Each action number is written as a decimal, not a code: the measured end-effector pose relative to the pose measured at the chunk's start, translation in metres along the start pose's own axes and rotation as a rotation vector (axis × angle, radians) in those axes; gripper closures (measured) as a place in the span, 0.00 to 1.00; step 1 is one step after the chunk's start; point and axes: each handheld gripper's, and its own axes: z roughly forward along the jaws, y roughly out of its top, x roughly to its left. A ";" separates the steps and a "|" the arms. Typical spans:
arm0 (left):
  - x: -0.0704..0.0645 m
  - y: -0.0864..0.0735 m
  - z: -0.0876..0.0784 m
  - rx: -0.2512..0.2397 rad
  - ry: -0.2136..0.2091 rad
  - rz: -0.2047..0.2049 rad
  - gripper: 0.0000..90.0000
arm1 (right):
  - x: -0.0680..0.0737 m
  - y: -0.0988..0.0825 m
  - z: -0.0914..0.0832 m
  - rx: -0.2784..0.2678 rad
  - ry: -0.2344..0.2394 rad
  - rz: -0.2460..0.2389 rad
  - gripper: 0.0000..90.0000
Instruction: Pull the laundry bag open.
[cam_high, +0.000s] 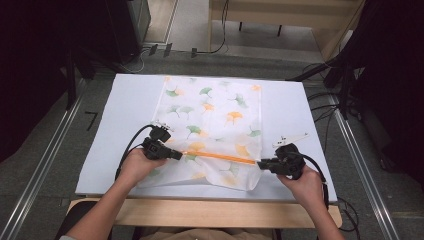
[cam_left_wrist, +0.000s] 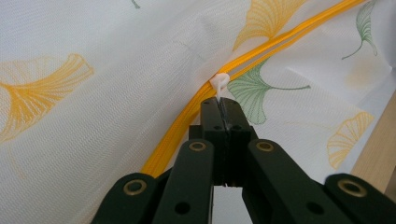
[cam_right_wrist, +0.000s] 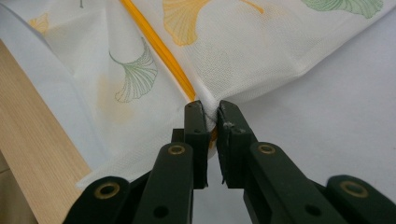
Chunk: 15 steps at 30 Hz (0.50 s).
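One white fabric bag printed with orange and green ginkgo leaves (cam_high: 215, 120) lies flat on the white table surface (cam_high: 125, 100), reaching its near edge; one orange zipper (cam_high: 220, 157) crosses it there; the left gripper (cam_left_wrist: 219, 105) pinches the white zipper pull (cam_left_wrist: 219, 83); the right gripper (cam_right_wrist: 211, 114), jaws narrow, clamps the bag's zipper-end corner; grey floor and cables surround the table.

A: What do the right gripper's (cam_right_wrist: 211, 119) jaws hold?
B: The corner of the white leaf-print bag (cam_right_wrist: 243, 51), where the orange zipper (cam_right_wrist: 159, 51) ends; a narrow gap stays between the jaws.
A: And below?
B: The white table cover (cam_right_wrist: 336, 116) on one side, the wooden edge (cam_right_wrist: 32, 135) on the other.
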 end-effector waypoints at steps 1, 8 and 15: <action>0.001 0.000 -0.001 0.003 0.001 0.006 1.00 | 0.000 0.000 0.000 -0.001 0.002 -0.002 0.94; 0.005 -0.005 -0.005 0.010 0.006 -0.005 1.00 | 0.000 0.000 0.000 0.000 0.003 -0.002 0.95; 0.014 -0.011 -0.013 0.009 0.013 -0.032 1.00 | -0.001 0.001 0.000 0.000 0.004 0.000 0.95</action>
